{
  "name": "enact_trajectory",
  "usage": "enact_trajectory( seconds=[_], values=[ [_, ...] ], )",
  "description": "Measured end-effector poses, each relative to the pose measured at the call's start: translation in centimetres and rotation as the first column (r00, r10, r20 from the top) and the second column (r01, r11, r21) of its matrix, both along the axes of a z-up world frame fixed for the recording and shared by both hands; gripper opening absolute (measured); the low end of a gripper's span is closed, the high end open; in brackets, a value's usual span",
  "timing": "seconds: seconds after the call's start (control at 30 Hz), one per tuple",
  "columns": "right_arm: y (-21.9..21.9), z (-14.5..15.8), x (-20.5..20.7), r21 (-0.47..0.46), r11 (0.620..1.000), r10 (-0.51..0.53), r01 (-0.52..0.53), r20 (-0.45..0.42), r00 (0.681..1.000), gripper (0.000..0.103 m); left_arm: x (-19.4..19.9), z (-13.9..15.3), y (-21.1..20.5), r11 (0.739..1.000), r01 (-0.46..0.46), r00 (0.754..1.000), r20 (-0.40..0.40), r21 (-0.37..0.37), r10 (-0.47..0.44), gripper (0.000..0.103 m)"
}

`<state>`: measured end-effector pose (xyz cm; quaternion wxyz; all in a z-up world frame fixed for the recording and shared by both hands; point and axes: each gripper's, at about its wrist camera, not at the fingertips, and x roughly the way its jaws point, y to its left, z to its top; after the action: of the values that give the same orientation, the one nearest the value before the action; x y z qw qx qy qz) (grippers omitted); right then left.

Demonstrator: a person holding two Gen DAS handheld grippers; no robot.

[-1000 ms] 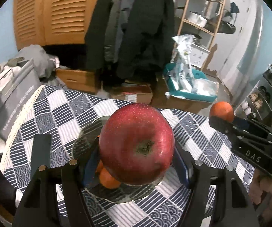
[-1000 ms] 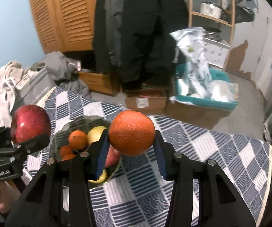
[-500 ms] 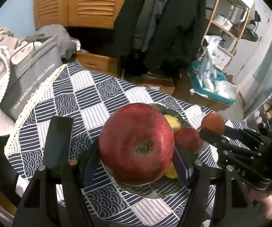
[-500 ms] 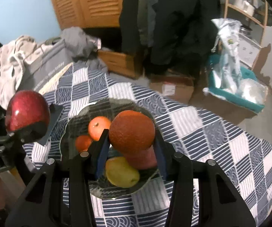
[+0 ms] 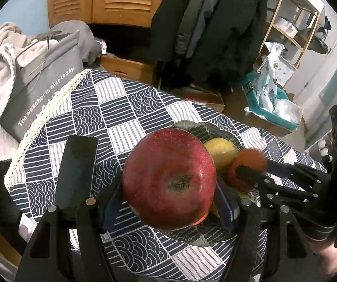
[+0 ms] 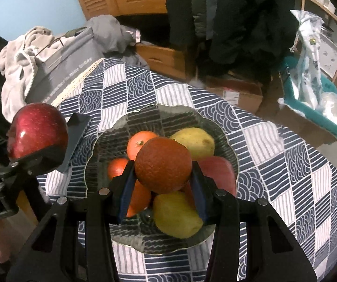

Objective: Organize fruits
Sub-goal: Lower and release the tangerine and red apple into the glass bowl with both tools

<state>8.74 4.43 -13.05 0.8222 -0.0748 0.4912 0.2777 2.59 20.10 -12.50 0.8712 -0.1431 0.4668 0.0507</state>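
The left gripper [image 5: 169, 189] is clamped on a glossy, speckled red apple [image 5: 169, 179]; the right gripper [image 6: 162, 179] pinches a round, dimpled orange [image 6: 163, 165] above the scalloped glass bowl [image 6: 230, 149] of smooth fruit on the patterned-cloth worktop [image 6: 285, 164].

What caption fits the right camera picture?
Right tool holds an orange over the fruit bowl.

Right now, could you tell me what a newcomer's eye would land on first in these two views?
First, the big red apple clamped in the left gripper, filling the left wrist view. Next, the orange gripped by the right gripper, poised above the glass bowl of pears and tangerines. The bowl sits on a navy-and-white patterned tablecloth.
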Motion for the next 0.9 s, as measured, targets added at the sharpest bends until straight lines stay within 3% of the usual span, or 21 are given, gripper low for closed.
enact_trajectory(
  seconds=[0.33, 0.9],
  values=[
    [-1.9, 1.5, 0.7, 0.035, 0.997, -0.063, 0.062, 0.025, 0.998, 0.057, 1.1, -0.9, -1.2, 1.0, 0.029, 1.0, -0.007, 0.002, -0.029, 0.072],
    [-7.1, 2.2, 1.5, 0.025, 0.987, -0.159, 0.158, 0.046, 0.986, 0.057, 4.9, -5.5, -5.4, 0.995, 0.104, 0.989, -0.107, 0.004, -0.103, 0.072]
  ],
)
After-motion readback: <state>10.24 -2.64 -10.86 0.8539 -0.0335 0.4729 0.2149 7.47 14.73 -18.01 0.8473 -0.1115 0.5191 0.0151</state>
